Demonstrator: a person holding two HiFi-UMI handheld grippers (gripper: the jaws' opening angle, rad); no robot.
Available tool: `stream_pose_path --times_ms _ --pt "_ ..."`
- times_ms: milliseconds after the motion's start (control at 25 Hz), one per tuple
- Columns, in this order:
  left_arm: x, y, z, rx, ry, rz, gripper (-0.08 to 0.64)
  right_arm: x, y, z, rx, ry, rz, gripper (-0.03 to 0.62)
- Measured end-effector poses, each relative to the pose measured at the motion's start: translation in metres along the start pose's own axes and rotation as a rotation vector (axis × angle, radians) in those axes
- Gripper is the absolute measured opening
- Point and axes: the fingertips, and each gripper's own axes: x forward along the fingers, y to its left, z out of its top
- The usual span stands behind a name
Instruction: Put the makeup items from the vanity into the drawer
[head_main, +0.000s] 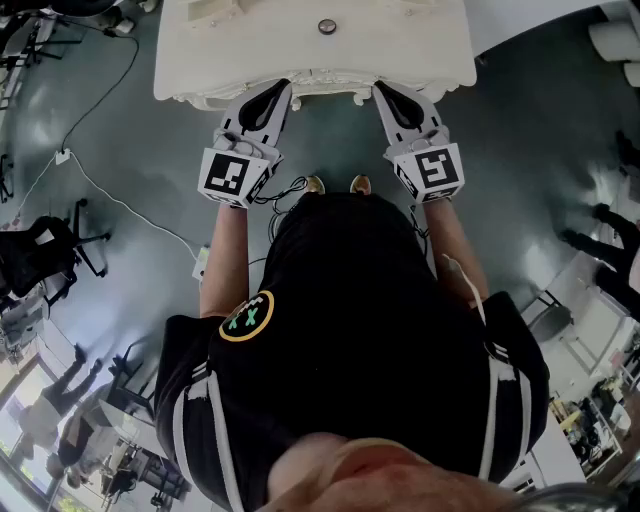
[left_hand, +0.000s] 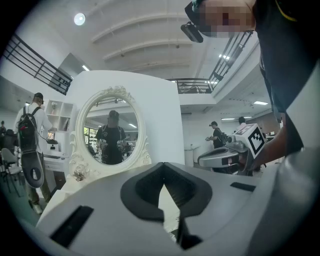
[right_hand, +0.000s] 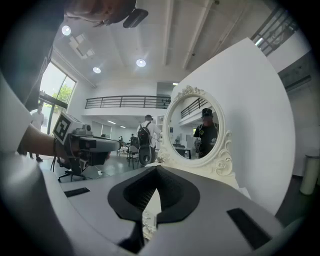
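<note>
The white vanity (head_main: 300, 55) stands straight ahead of me, and a small round grey item (head_main: 327, 26) lies on its top. My left gripper (head_main: 275, 92) and right gripper (head_main: 388, 92) are held side by side just before its carved front edge. Both are shut, with nothing between the jaws. The left gripper view shows the left gripper (left_hand: 165, 172) with its jaw tips meeting, aimed at the oval mirror (left_hand: 112, 132). The right gripper (right_hand: 156, 179) points at the same mirror (right_hand: 196, 129). I cannot make out a drawer.
A cable (head_main: 110, 195) runs across the grey floor at the left, near a black office chair (head_main: 45, 250). Desks and more chairs stand at the lower left and right edges. A person with a backpack (left_hand: 30, 132) stands behind the vanity.
</note>
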Motion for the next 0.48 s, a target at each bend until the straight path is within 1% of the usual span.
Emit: stream_pose_path --times_ms 320,480 --pt "0.0031 0.001 -0.0049 -0.004 0.003 0.001 0.018 0.0013 -0.0029 -0.0029 -0.01 0.009 -0.013 0.02" --pt "0.0049 -0.0023 -0.0061 -0.001 0.008 -0.009 0.018 0.0003 -0.0043 -0.0048 0.016 -0.005 -0.01 0.02"
